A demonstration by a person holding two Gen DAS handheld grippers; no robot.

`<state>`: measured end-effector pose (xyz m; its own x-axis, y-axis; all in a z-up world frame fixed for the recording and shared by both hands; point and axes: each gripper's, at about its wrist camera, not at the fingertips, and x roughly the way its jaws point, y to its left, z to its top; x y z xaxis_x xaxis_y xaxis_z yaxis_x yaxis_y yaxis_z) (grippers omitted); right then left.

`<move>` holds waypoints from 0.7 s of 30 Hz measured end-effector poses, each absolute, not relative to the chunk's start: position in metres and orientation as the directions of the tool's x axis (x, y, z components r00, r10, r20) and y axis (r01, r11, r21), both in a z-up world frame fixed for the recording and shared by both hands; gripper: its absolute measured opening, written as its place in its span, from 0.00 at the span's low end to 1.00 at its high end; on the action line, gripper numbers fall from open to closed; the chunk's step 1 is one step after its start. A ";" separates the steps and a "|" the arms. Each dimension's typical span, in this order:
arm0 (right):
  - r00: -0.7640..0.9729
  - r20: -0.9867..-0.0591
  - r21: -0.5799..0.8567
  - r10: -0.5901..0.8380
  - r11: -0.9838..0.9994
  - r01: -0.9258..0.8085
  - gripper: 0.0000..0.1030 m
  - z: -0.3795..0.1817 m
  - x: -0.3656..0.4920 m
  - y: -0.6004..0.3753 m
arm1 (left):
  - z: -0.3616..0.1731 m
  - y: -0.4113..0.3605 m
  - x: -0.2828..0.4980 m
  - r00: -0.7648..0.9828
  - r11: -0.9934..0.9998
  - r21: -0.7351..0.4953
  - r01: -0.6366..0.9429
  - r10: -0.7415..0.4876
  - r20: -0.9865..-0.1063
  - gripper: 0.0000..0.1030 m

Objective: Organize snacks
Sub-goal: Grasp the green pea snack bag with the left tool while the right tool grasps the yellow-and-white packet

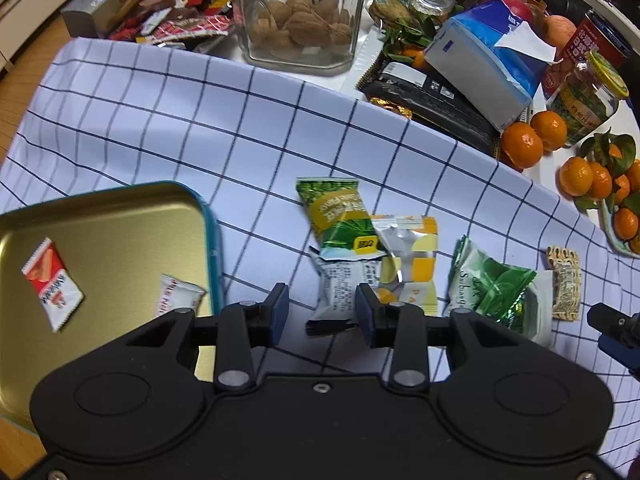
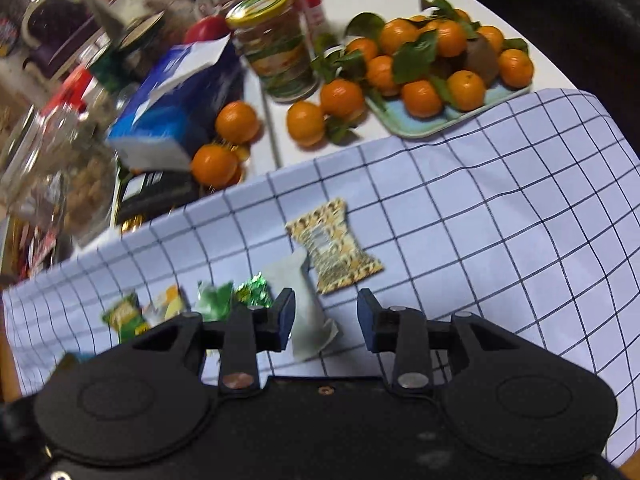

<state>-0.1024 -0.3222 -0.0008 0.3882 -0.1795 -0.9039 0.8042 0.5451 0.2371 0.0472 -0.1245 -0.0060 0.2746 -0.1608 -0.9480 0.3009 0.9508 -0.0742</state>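
Observation:
A gold tin tray (image 1: pixel 120 216) with a teal rim lies at left and holds a red-and-white packet (image 1: pixel 52 284) and a white packet (image 1: pixel 176 296). On the checked cloth lie a green-yellow packet (image 1: pixel 338 216), a grey-white packet (image 1: pixel 344 292), an orange-yellow packet (image 1: pixel 408 260), a green-white packet (image 1: pixel 496 292) and a beige patterned packet (image 1: pixel 564 284). My left gripper (image 1: pixel 322 312) is open, its jaws on either side of the grey-white packet. My right gripper (image 2: pixel 326 320) is open over the green-white packet (image 2: pixel 308 308), near the beige packet (image 2: pixel 336 252).
At the back stand a glass jar of walnuts (image 1: pixel 304 20), a blue tissue box (image 1: pixel 484 60), jars (image 1: pixel 588 100), loose tangerines (image 1: pixel 532 136) and a plate of tangerines (image 2: pixel 432 60). A heap of candy wrappers (image 1: pixel 180 12) lies at the far left.

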 end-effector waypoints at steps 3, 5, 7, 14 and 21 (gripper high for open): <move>0.378 -0.907 0.241 -0.186 0.505 0.829 0.36 -0.006 -0.103 -0.330 | -0.012 -0.128 0.056 0.255 0.953 -0.099 0.286 -0.175 -0.951 0.45; 0.370 -0.910 0.240 -0.188 0.489 0.839 0.36 -0.008 -0.104 -0.333 | -0.014 -0.130 0.065 0.257 0.957 -0.104 0.272 -0.177 -0.950 0.45; 0.367 -0.912 0.244 -0.185 0.475 0.845 0.36 -0.009 -0.105 -0.334 | -0.013 -0.131 0.075 0.269 0.961 -0.102 0.256 -0.172 -0.948 0.45; 0.406 -0.894 0.264 -0.189 0.509 0.819 0.36 0.002 -0.101 -0.326 | -0.019 -0.137 0.098 0.277 0.965 -0.116 0.233 -0.180 -0.944 0.45; 0.420 -0.888 0.274 -0.186 0.520 0.809 0.36 0.007 -0.101 -0.325 | -0.037 -0.156 0.086 0.252 0.945 -0.096 0.314 -0.180 -0.951 0.50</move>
<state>-0.1010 -0.3248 0.0066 0.4200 -0.1857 -0.8883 0.8093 0.5196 0.2741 0.0861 -0.1558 -0.0374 0.2522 -0.1803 -0.9507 0.3140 0.9446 -0.0958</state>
